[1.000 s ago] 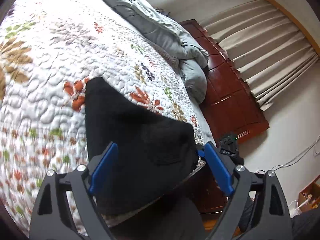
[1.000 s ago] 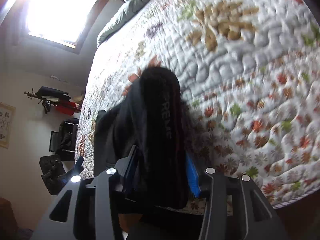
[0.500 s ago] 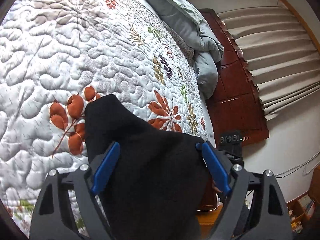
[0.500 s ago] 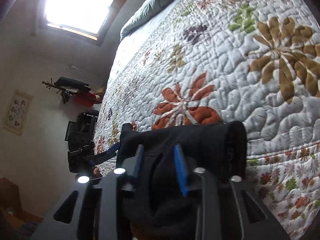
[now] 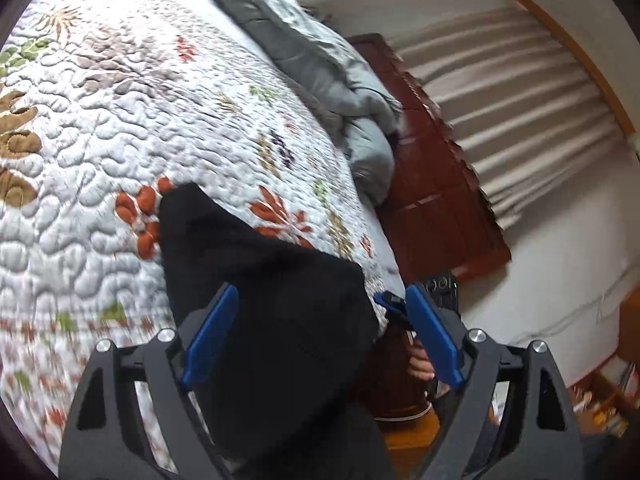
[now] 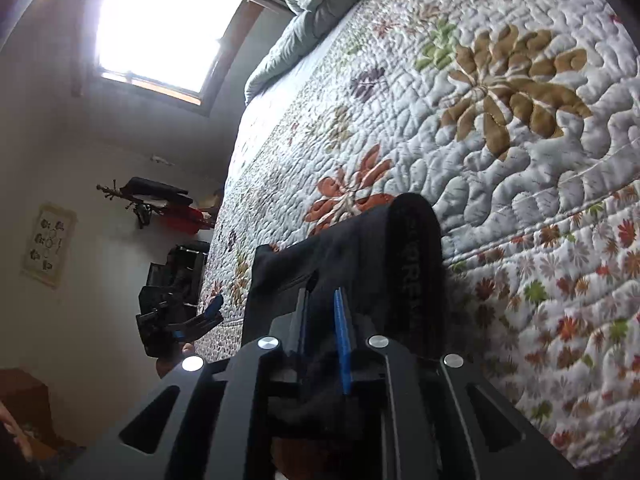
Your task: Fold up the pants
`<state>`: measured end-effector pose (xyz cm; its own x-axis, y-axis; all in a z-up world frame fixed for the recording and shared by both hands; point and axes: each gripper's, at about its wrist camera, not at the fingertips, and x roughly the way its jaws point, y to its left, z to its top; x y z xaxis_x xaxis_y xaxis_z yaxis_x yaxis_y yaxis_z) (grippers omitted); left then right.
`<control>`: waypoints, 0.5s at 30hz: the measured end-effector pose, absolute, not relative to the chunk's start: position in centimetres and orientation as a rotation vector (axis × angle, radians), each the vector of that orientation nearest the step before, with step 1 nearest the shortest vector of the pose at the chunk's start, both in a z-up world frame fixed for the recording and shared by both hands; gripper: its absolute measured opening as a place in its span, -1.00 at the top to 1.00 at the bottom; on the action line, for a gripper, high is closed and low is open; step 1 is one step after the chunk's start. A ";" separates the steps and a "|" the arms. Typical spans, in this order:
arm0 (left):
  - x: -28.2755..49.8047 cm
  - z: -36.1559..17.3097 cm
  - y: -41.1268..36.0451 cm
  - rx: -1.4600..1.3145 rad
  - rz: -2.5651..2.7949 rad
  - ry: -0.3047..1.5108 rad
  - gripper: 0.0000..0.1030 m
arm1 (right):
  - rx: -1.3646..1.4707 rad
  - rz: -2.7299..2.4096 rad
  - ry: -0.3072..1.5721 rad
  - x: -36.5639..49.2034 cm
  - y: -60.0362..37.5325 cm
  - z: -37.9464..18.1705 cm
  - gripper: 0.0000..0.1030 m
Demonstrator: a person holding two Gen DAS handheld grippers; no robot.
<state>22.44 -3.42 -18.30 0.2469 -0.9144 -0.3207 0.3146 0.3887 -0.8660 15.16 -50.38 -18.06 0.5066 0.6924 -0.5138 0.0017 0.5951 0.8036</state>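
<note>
The black pants (image 5: pixel 264 288) lie at the near edge of the floral quilted bed (image 5: pixel 120 128), part hanging over it. My left gripper (image 5: pixel 320 312) is open, its blue fingers (image 5: pixel 212 332) spread wide over the pants' end, holding nothing. In the right wrist view the pants (image 6: pixel 360 248) show their lettered waistband. My right gripper (image 6: pixel 322 304) is shut on a fold of the pants beside that waistband. The left gripper (image 6: pixel 200 320) also shows there, off the bed's left edge.
A grey duvet (image 5: pixel 320 72) is bunched at the head of the bed by the dark red headboard (image 5: pixel 436 184). Beige curtains (image 5: pixel 520 112) hang beyond. A bright window (image 6: pixel 160 28), a wall rack with clothes (image 6: pixel 160 200) and a black chair (image 6: pixel 176 280) stand off the bed's left side.
My right gripper has closed on the pants and lifted them slightly. My left gripper stays open and has drawn back, showing more of the bed.
</note>
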 end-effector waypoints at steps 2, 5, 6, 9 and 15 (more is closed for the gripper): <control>20.5 -18.4 -3.6 -0.756 -1.000 0.983 -0.68 | 0.806 0.510 0.972 13.9 -48.5 -17.3 0.70; 18.4 -19.7 -4.6 -0.720 -1.027 1.020 -0.68 | 0.759 0.530 1.015 12.8 -46.0 -18.2 0.69; 18.1 -20.4 -4.9 -0.719 -1.026 1.040 -0.67 | 0.745 0.522 1.041 12.7 -45.4 -18.9 0.69; 17.8 -22.9 -5.6 -0.724 -1.001 1.102 -0.62 | 0.717 0.468 1.097 12.2 -45.3 -21.6 0.95; 17.8 -25.3 -5.0 -0.808 -1.011 1.127 -0.51 | 0.782 0.464 1.088 11.5 -47.3 -23.8 1.00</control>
